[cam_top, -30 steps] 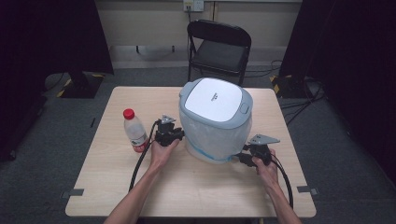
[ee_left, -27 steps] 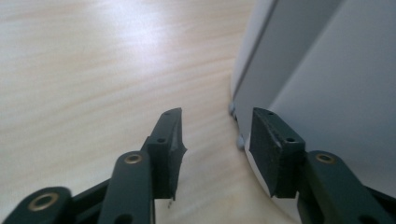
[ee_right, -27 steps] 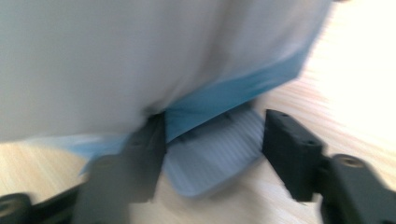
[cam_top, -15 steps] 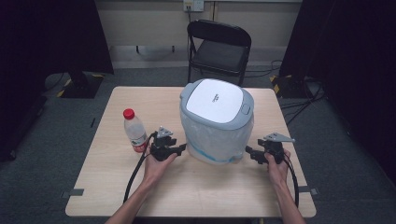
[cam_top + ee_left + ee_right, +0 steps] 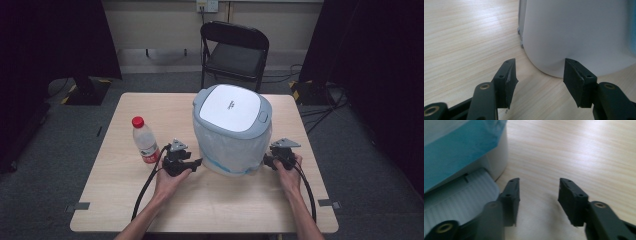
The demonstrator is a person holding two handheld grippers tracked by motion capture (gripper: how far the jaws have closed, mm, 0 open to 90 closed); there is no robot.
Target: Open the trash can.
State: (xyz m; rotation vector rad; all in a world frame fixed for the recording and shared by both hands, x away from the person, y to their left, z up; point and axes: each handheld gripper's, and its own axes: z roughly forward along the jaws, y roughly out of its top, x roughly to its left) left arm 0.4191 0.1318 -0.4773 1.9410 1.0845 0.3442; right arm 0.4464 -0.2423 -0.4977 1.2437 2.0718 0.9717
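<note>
Wooden table (image 5: 125, 200), one bin (image 5: 231, 131), one bottle (image 5: 144, 140), two open grippers

White lidded bin (image 5: 231, 131), upright, lid shut, plastic liner, table centre.

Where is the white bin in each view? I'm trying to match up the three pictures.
High view: the bin stands mid-table, between both tongs.
Left gripper view: its white wall takes the upper right.
Right gripper view: its base and blue-edged liner sit upper left.
Shared landmark: the wooden table.
</note>
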